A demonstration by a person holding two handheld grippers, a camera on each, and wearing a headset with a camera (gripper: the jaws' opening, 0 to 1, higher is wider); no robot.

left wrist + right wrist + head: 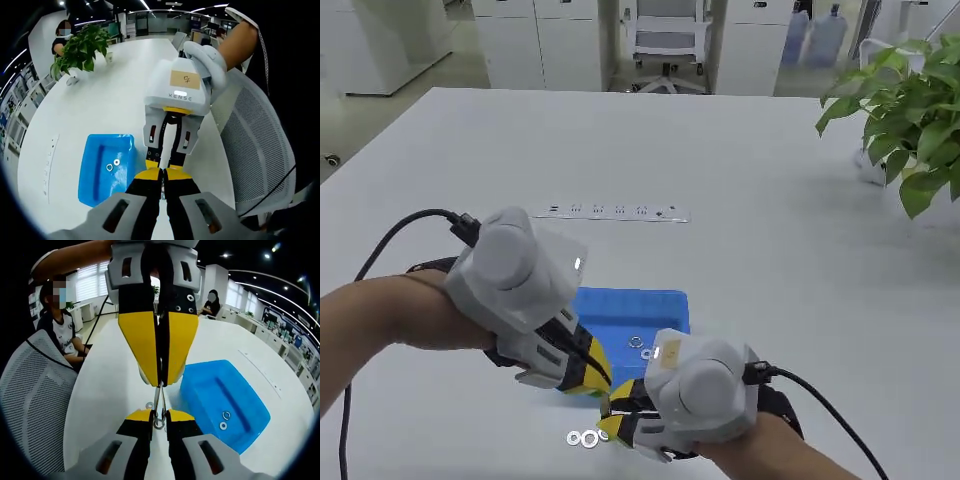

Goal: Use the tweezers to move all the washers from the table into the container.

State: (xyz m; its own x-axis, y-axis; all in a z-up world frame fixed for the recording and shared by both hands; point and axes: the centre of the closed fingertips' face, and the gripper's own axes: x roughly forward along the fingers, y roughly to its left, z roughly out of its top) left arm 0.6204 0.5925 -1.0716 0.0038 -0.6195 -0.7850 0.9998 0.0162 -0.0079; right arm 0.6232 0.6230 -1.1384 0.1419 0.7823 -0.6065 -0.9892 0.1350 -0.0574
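White worktable [750,200] in an open-plan office, head view. A blue container [620,305] lies on it near the person, and two washers [637,343] rest on its floor by the near edge. More washers [583,438] lie in a short row on the bare table, just in front of the container. The left gripper [592,372] and the right gripper [612,410] meet tip to tip between that row and the container. A power strip [616,212] lies flat beyond the container, a plant [910,110] stands at the right edge, and an office chair [667,35] stands past the far side.

Left gripper view. The left gripper's [162,175] own yellow-tipped jaws are drawn together, with only a thin slit between them. The right gripper's white body enters from above, its jaws pointing down at them. To the left sits the container [95,185] with the two washers [116,162] side by side inside. A mesh chair [255,140] stands to the right.

Right gripper view. The left gripper's broad yellow jaws come down from the top, clamped on the tweezers [159,400], whose thin legs emerge below them. The tweezers' tips reach a washer [159,424] on the table; another washer [149,405] lies just beside it. The right gripper's [160,416] jaws stand narrowly apart on either side of the tweezers' legs; whether they press on the legs cannot be told. The container [240,390] sits to the right, holding two washers [226,415]. A seated person [62,335] is in the background at left.
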